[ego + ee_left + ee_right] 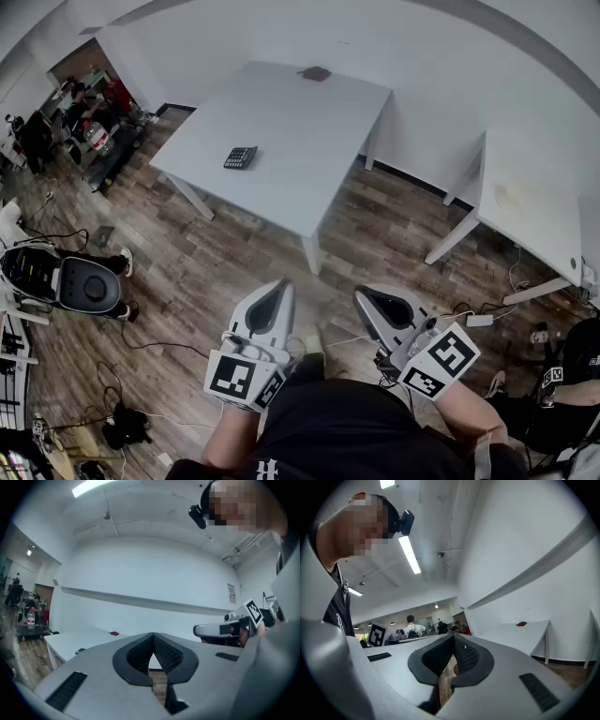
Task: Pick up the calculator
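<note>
1. Holding both tools level in front of your body, you had the left gripper clenched. Its two ribbed black pads met at the tips with nothing between them, and only a sliver of floor showed through the gap lower down.
2. You had the right gripper clenched as well. Its pads were pressed tip to tip and it was empty.
3. The calculator lay flat on the white table, untouched and well apart from both tools. In the head view it sat between 11 and 12 o'clock from your left gripper, and between 10 and 11 o'clock from your right.
4. The calculator was a small dark rectangle with rows of pale keys, and it rested near the table's left edge.
5. A small reddish-brown object sat at the table's far edge, between 1 and 2 o'clock from the calculator.
6. Each tool had a smooth grey shell that tapered to a point. Black pads with a fine grid texture lined the jaws, and a white cube with black square markers sat at the rear.
7. The table was plain, matte and rectangular on slim white legs. The floor beneath it was wood-grain planking in mixed browns.
</note>
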Tool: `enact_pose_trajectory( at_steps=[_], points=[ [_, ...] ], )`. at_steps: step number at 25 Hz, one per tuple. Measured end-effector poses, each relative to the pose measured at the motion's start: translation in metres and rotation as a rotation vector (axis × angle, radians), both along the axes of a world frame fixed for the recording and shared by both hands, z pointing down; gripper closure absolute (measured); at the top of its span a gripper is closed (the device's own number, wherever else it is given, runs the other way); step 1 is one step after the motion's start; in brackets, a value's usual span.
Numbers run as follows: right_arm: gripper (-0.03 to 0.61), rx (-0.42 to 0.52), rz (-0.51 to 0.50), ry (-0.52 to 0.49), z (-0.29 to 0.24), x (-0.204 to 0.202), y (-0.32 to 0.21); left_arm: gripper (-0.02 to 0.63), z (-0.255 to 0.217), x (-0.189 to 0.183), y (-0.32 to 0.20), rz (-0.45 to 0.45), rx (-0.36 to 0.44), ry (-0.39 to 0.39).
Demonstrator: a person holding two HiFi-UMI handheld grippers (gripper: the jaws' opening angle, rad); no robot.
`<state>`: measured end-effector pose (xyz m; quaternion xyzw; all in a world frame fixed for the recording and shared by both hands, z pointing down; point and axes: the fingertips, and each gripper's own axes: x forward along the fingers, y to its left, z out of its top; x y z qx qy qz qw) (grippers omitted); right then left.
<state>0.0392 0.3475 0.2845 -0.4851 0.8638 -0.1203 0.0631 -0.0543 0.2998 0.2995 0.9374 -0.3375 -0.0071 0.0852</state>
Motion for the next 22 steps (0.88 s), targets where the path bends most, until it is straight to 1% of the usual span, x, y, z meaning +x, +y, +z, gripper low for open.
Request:
enact_pose_trajectory(
  at_steps=[7,13,22],
  points=[
    [0.568,-0.020,0.001,0.006,0.003,-0.018,-0.082,0.609,0.009,-0.010,-0.078,0.009,0.002,-0.023],
    [0.568,-0.030,0.008,0.026,0.004,-0.031,-0.141,0.609,0.013,-0.017,-0.133,0.022,0.015,-0.037],
    [0.568,-0.046,-0.006,0.030,0.003,-0.030,-0.205,0.609,0.023,-0.014,-0.194,0.016,-0.041,-0.024]
  ],
)
